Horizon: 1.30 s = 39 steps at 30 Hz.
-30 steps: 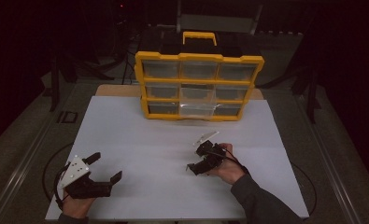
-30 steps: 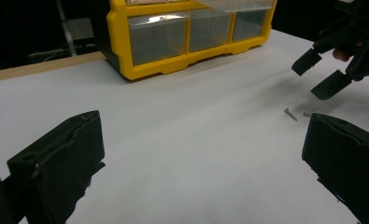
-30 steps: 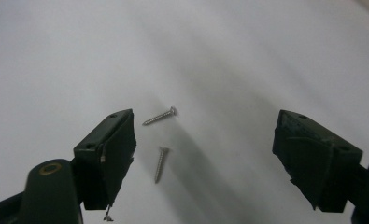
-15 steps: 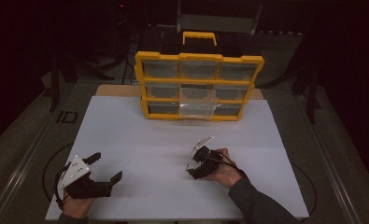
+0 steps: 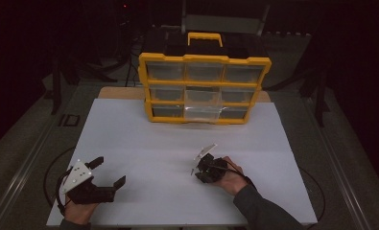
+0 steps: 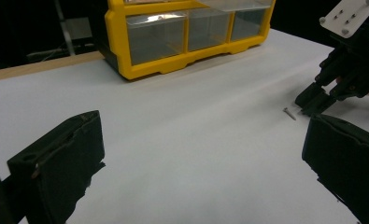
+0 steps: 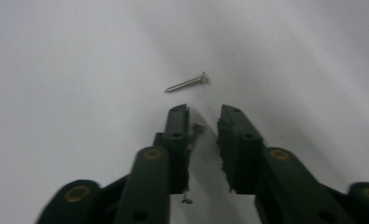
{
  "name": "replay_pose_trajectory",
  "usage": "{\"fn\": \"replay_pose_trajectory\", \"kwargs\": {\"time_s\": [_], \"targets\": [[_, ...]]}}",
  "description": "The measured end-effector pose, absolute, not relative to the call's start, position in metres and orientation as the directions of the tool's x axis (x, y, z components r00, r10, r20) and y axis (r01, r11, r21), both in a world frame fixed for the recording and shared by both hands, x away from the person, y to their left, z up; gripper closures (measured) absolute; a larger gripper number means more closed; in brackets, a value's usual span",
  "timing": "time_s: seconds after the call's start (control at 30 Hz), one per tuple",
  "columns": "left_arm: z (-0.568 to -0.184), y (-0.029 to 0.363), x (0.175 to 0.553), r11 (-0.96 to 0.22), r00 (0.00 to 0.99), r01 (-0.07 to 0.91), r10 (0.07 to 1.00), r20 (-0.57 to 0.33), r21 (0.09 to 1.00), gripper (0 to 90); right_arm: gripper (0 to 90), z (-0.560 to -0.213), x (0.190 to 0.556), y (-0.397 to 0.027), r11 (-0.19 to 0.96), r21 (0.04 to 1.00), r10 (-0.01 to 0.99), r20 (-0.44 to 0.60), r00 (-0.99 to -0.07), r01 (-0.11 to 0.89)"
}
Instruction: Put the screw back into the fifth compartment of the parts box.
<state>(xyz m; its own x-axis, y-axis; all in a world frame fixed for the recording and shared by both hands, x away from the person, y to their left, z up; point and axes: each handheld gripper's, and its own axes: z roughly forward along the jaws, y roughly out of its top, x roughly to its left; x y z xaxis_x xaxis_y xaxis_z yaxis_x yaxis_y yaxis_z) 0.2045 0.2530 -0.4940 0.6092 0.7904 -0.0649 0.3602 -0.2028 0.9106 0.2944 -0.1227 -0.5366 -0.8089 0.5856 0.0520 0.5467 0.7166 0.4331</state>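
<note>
A small silver screw (image 7: 187,84) lies on the white board, just beyond my right gripper's (image 7: 204,112) tips and not between them. The jaws have just been closing; a narrow gap is left, with nothing pressed between the pads. In the high view the right gripper (image 5: 196,173) sits low over the board at centre right and points left. The left gripper view shows the same screw (image 6: 289,113) beside the right gripper's (image 6: 309,103) tips. My left gripper (image 5: 110,171) rests at the board's front left, jaws wide apart and empty (image 6: 203,121).
A yellow organizer (image 5: 204,88) with clear drawers and a black top stands at the far edge of the white board (image 5: 177,139). One lower middle drawer (image 5: 204,111) is pulled out a little. Dark surroundings lie beyond the table.
The right gripper's jaws have narrowed from wide apart to a slim gap, and it has dipped slightly toward the board. The left gripper has stayed put.
</note>
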Motion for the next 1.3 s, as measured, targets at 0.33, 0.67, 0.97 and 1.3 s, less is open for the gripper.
{"fn": "replay_pose_trajectory", "kwargs": {"time_s": [0.33, 0.67, 0.97, 1.3], "targets": [[-0.494, 0.252, 0.204, -0.203, 0.61, 0.361, 0.79, -0.065, 0.91, 0.0, 87.5, -0.535, 0.293, -0.118, 0.75, 0.402, 0.56, 0.037, -0.828, 0.525], [-0.494, 0.253, 0.205, -0.204, 0.61, 0.361, 0.79, -0.065, 0.91, 0.0, 87.6, -0.534, 0.296, -0.12, 0.745, 0.397, 0.563, 0.057, -0.824, 0.536], [-0.494, 0.253, 0.204, -0.201, 0.608, 0.359, 0.791, -0.066, 0.911, 0.0, 87.5, -0.533, 0.298, -0.121, 0.732, 0.403, 0.571, 0.075, -0.817, 0.549], [-0.493, 0.253, 0.204, -0.2, 0.609, 0.358, 0.79, -0.066, 0.912, 0.0, 87.5, -0.521, 0.3, -0.123, 0.718, 0.425, 0.574, 0.084, -0.814, 0.551]]}}
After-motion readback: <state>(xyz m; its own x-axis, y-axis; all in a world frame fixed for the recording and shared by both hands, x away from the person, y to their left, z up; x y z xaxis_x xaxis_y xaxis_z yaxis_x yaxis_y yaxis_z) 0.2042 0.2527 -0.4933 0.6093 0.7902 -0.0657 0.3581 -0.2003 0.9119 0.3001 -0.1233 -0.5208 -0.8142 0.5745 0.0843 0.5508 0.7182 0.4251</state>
